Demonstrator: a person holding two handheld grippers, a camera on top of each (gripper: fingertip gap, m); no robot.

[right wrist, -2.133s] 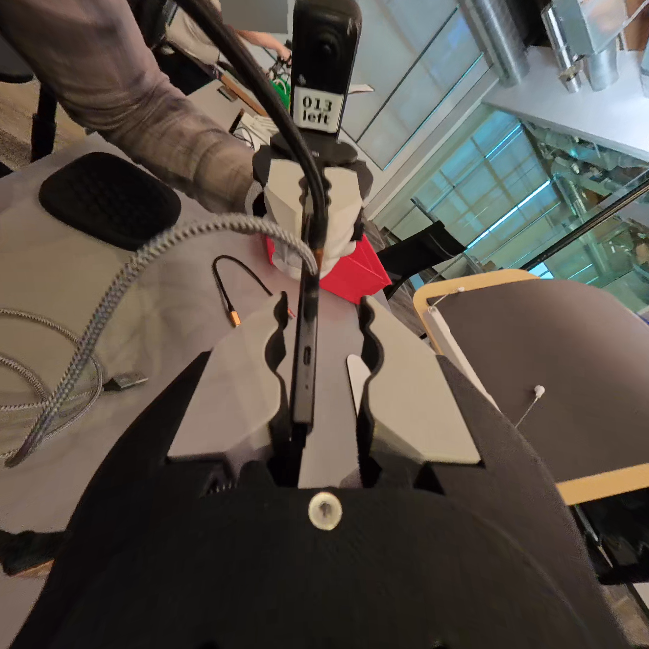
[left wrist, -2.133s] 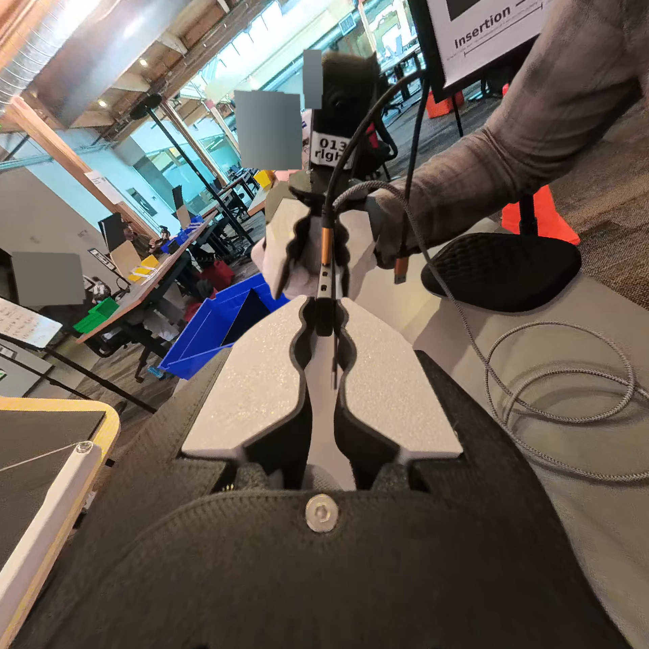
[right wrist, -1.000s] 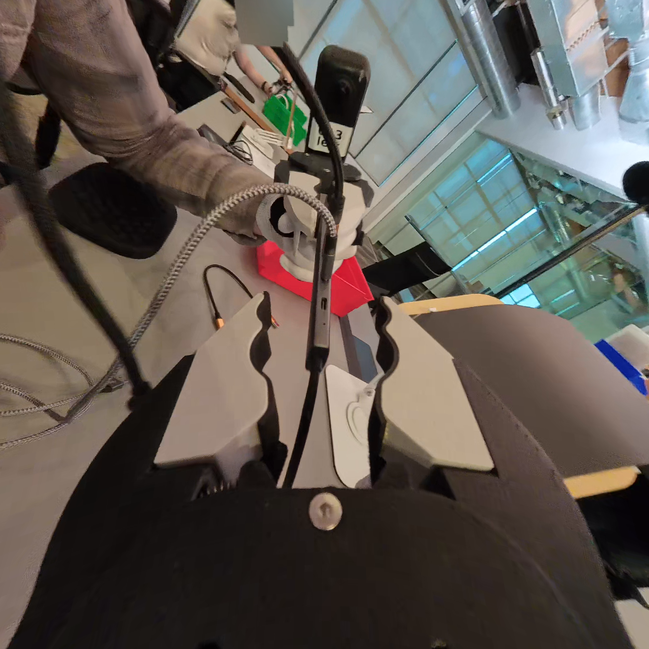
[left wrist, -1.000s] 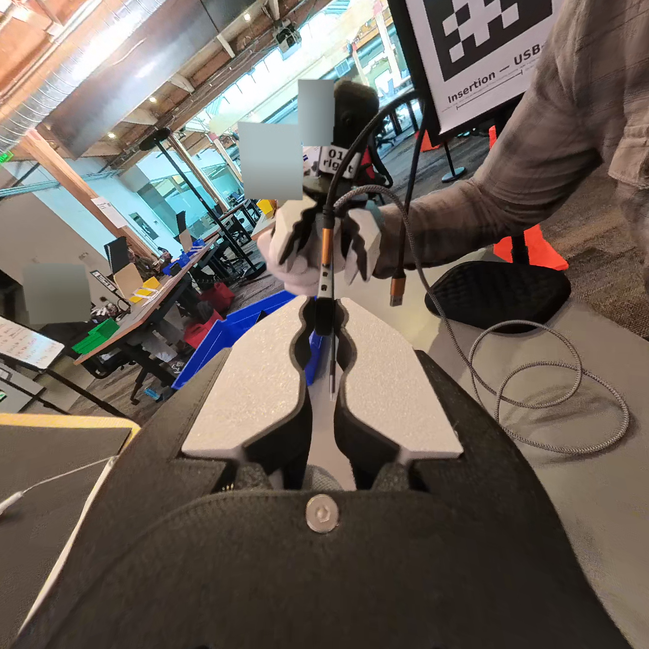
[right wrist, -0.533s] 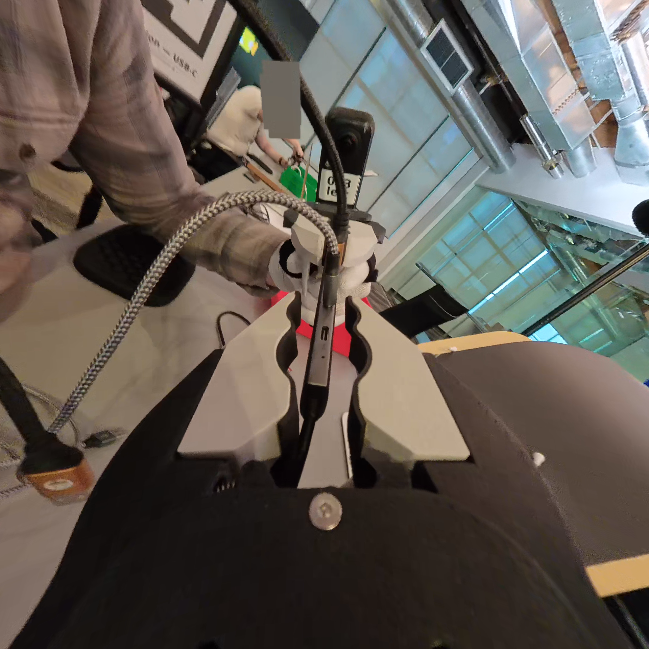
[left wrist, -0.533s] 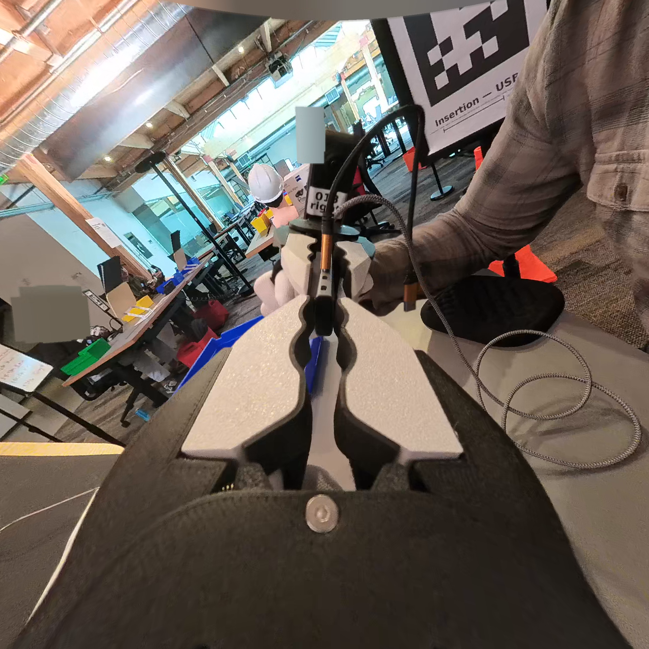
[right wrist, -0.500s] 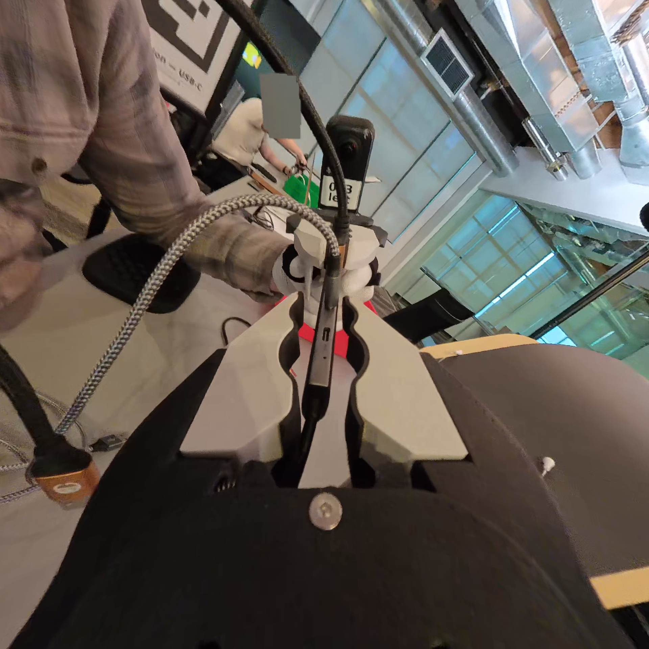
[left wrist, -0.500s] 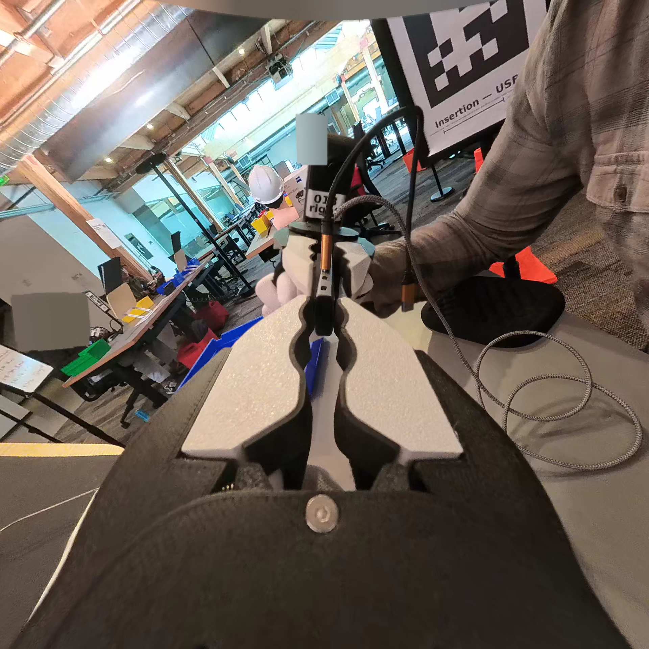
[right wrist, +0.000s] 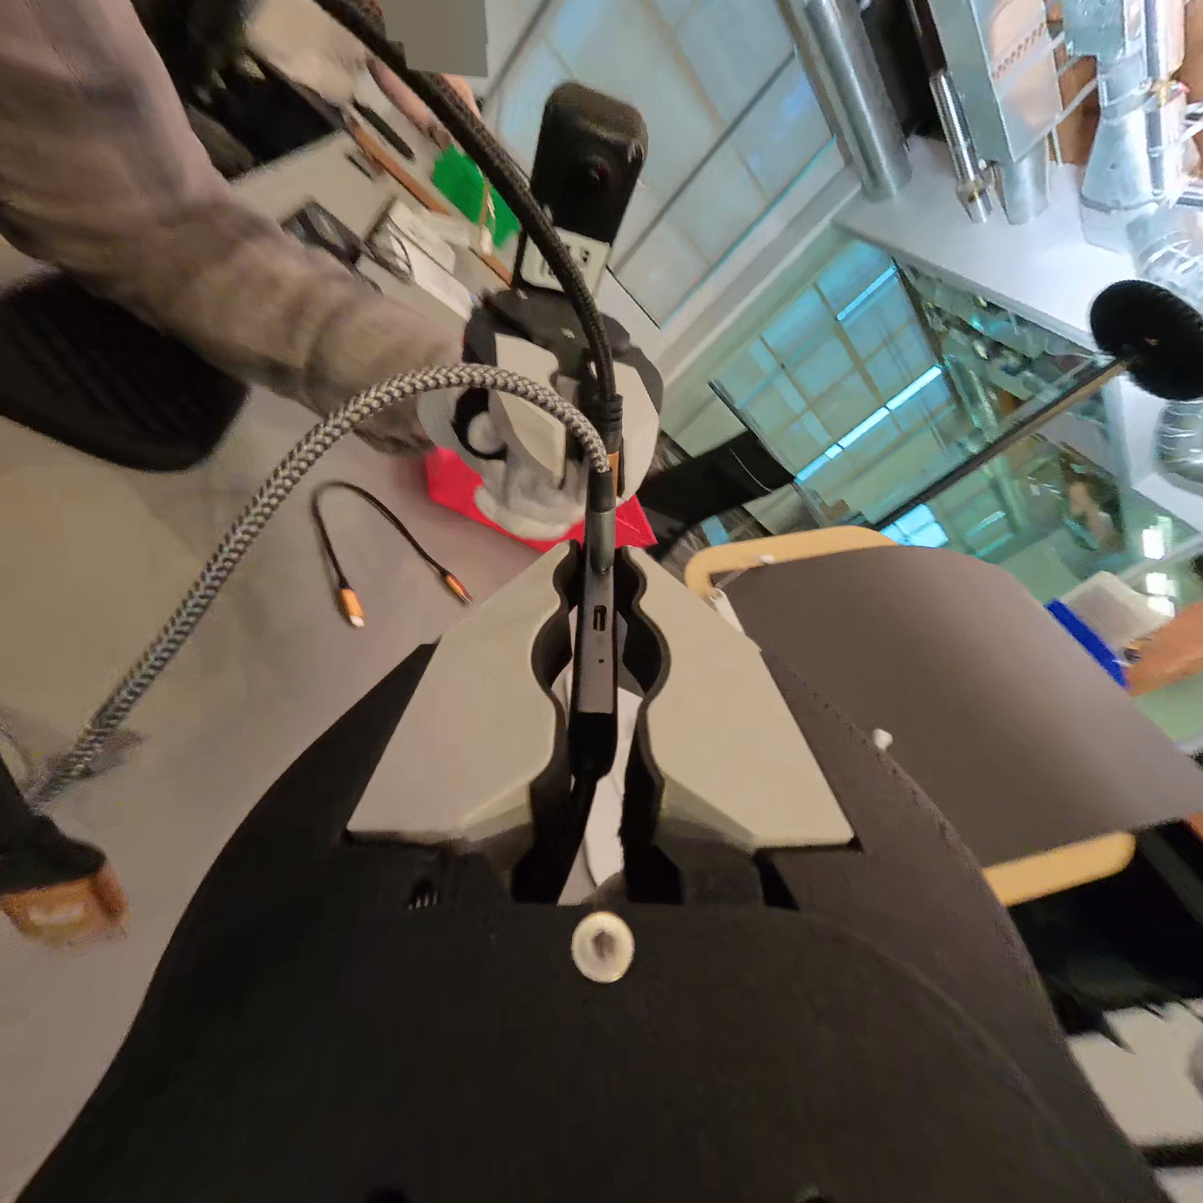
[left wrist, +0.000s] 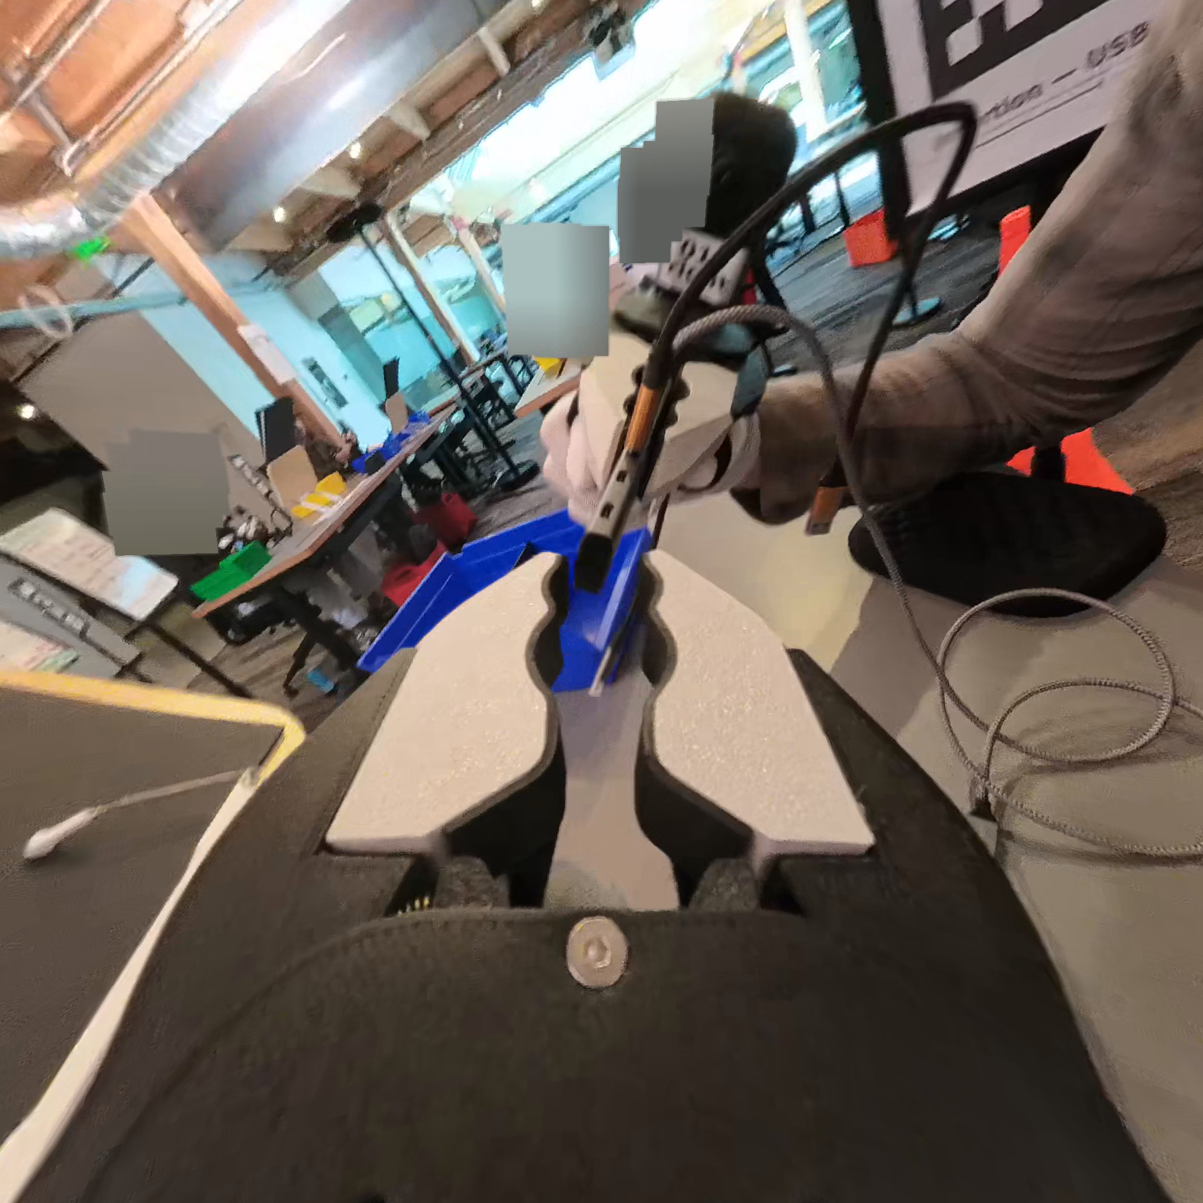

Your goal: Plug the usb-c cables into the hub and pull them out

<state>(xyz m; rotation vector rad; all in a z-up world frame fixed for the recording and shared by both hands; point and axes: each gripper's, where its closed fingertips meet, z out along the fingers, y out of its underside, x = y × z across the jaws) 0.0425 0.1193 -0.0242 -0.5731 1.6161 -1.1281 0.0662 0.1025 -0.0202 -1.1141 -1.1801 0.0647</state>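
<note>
The right gripper [right wrist: 602,586] is clamping the grey hub [right wrist: 595,657] between its two fingers, the hub standing lengthwise along them with its own black lead running back toward the gripper body. The left gripper [left wrist: 599,573] is standing with its fingers parted and nothing between them; the hub's dark end [left wrist: 595,553] is hanging just above its fingertips without touching. A grey braided cable [right wrist: 273,514] is sitting plugged into the hub's far end and arching down to the left onto the pale grey table [right wrist: 195,683]. A black cable with an orange plug [left wrist: 641,416] is also sitting in the hub on its other face. A short black cable with orange plugs [right wrist: 390,547] is lying loose on the table, well apart from the hub. A blue bin [left wrist: 488,586] is showing beyond the left gripper, and a red bin [right wrist: 456,482] beyond the right. A person's grey sleeve [left wrist: 976,390] is reaching in from the side.
</note>
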